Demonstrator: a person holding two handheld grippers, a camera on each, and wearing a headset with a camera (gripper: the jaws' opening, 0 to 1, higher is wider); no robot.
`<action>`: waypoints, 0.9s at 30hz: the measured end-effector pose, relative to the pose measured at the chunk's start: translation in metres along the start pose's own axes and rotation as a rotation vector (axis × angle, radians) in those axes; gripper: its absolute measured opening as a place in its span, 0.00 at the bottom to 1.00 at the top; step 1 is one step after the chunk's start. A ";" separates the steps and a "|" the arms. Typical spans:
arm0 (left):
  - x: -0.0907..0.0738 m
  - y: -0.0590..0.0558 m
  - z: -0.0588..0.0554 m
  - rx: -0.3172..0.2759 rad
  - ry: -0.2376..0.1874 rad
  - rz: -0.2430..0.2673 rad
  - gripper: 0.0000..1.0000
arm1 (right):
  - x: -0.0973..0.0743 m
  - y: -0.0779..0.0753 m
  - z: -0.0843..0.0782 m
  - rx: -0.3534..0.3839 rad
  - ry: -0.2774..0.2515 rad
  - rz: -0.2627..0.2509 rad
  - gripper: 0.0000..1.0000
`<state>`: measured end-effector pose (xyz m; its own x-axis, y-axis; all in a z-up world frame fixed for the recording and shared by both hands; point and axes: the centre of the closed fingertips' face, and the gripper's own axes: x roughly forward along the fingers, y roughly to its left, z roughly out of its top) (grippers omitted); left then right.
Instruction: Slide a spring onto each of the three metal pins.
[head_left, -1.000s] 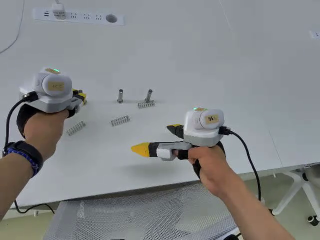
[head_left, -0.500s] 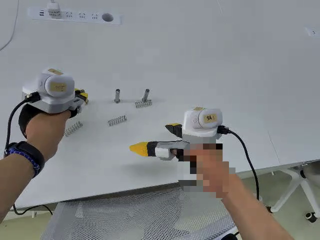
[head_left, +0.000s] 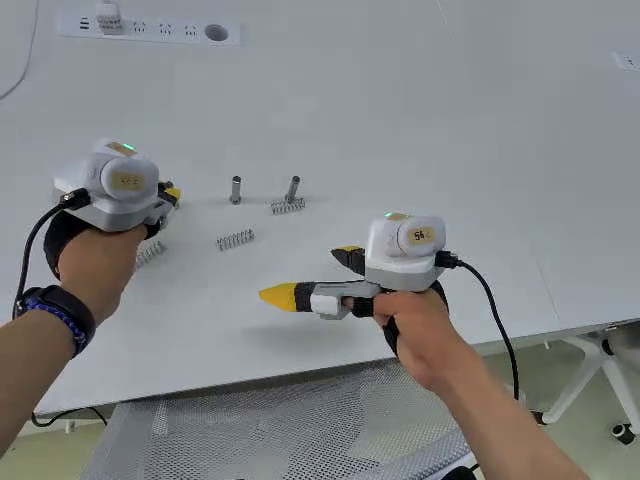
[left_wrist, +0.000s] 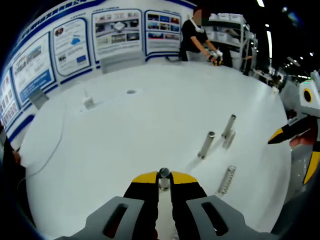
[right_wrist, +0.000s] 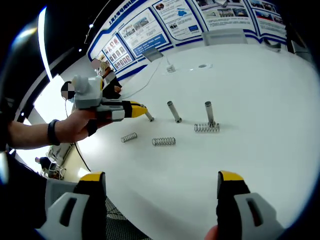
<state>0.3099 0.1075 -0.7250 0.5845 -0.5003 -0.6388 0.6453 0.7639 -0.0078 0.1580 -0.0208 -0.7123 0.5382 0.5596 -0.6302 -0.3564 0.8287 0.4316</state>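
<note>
Two metal pins (head_left: 236, 189) (head_left: 293, 188) stand upright on the white table (head_left: 420, 150). A third pin (left_wrist: 163, 175) is pinched in my left gripper (head_left: 168, 192), which is shut on it at the table's left. One spring (head_left: 287, 206) lies against the right pin's foot, a second spring (head_left: 235, 239) lies in front of the pins, and a third spring (head_left: 150, 252) is partly hidden behind my left hand. My right gripper (head_left: 315, 277) hovers open near the front edge, with nothing between its jaws. From the right gripper view I see the left gripper (right_wrist: 145, 112) with its pin (right_wrist: 148, 116), both standing pins (right_wrist: 174, 112) (right_wrist: 209, 113) and the three springs (right_wrist: 206, 128) (right_wrist: 164, 141) (right_wrist: 129, 137).
A power strip (head_left: 150, 28) lies at the table's far left edge. A mesh chair seat (head_left: 260, 430) sits below the front edge. People work at a far bench (left_wrist: 200, 35). The table's right half is bare.
My left gripper has shifted a little to the right with the pin, now covering part of the left spring. The right gripper has hardly moved.
</note>
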 end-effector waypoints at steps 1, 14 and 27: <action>0.000 0.000 0.000 -0.001 0.000 0.000 0.08 | 0.000 0.000 0.000 0.000 0.000 -0.001 0.93; -0.001 -0.001 -0.001 -0.009 -0.002 0.002 0.08 | 0.000 0.000 0.000 0.003 0.000 -0.001 0.93; -0.003 -0.002 -0.002 -0.005 0.002 0.001 0.08 | 0.001 0.001 0.000 0.005 0.002 0.001 0.93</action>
<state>0.3058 0.1077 -0.7245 0.5844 -0.4987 -0.6401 0.6421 0.7665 -0.0109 0.1580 -0.0199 -0.7126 0.5361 0.5602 -0.6315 -0.3526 0.8283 0.4355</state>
